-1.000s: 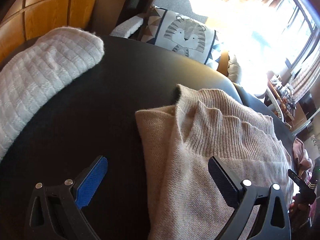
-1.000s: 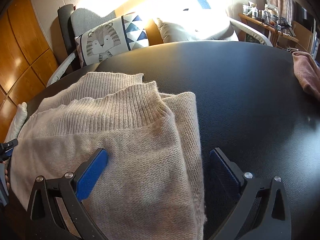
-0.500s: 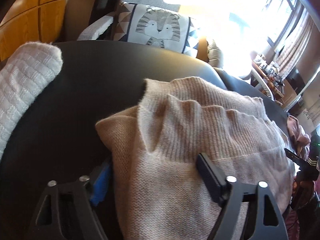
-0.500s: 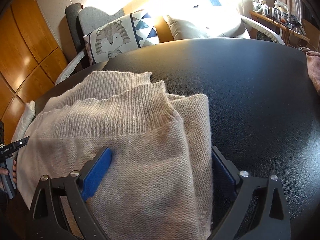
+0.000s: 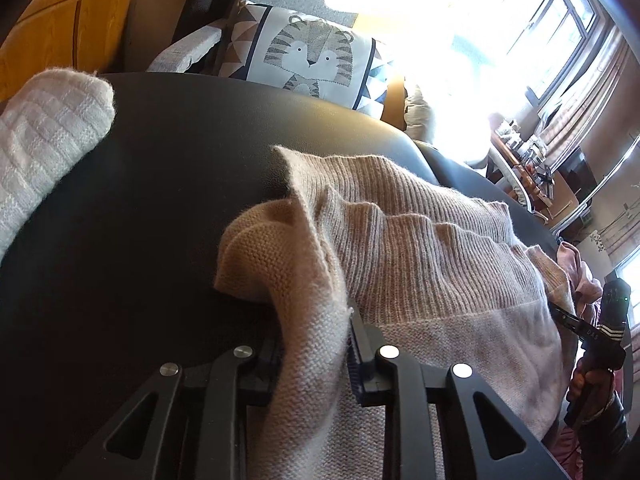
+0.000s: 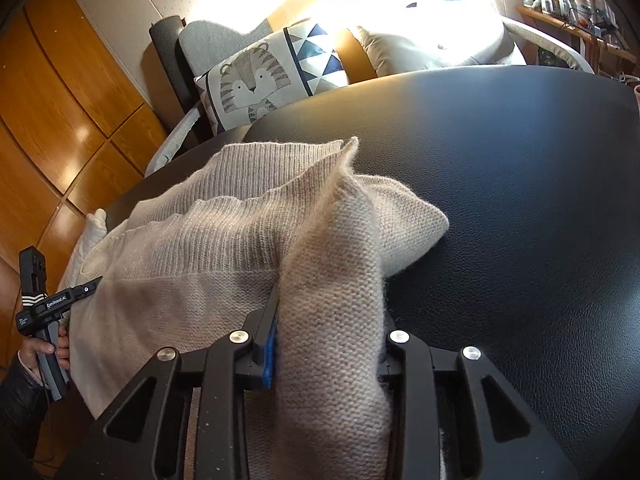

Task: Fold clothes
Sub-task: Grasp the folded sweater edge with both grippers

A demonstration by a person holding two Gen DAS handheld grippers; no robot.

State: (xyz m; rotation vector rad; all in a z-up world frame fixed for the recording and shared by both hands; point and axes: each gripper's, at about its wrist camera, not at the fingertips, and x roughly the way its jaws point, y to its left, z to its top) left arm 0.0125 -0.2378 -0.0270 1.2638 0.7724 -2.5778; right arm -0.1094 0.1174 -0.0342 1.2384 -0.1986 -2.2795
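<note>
So your beige sweater point(image 5: 420, 248) is lying folded on the black worktop point(image 6: 520, 168). Your left claw point(image 5: 316, 344) is closing on a bunched-up edge at one side, and your right claw point(image 6: 328, 332) is squeezing in on the opposite edge.

Both grippers: black skeletal frames, triangular cutouts, silver screw heads, blue pads. Left gripper point(image 5: 316, 354), right gripper point(image 6: 326, 350). White-striped grey handle, dark sleeve point(image 6: 18, 394).
</note>
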